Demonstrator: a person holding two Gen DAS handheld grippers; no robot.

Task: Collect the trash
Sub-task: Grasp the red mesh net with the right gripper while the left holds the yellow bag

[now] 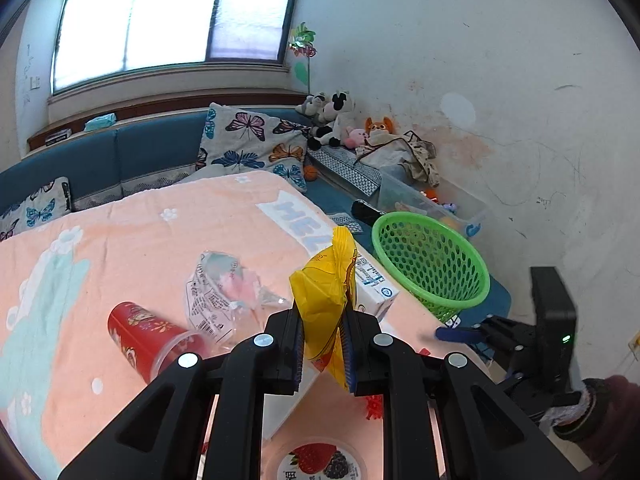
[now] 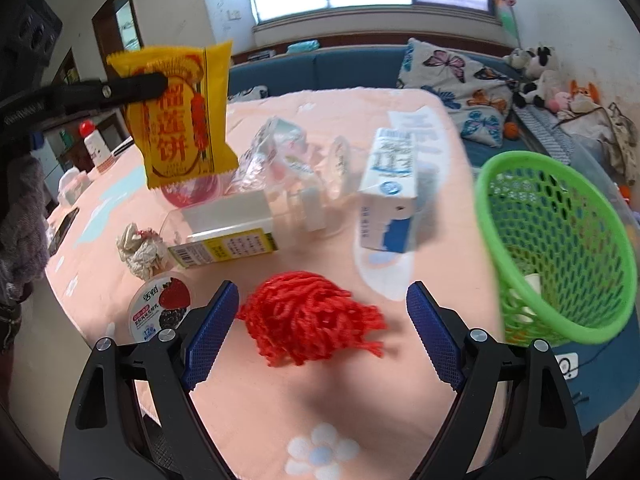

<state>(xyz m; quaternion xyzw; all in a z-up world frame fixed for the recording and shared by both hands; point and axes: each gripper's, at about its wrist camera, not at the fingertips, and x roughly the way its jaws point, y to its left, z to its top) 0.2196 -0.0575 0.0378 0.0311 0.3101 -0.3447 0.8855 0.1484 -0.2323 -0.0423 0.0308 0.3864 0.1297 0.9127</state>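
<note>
Green basket [image 2: 560,248] holds white scraps [image 2: 530,282] at its bottom.

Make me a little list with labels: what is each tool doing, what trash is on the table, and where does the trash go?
left tool: shut on the yellow snack packet, held up off the table
right tool: open, red yarn ball between its fingers, not gripped
trash on the table: milk carton, yogurt cup, crumpled paper, red cup
bin: green basket, at the table's edge
</note>
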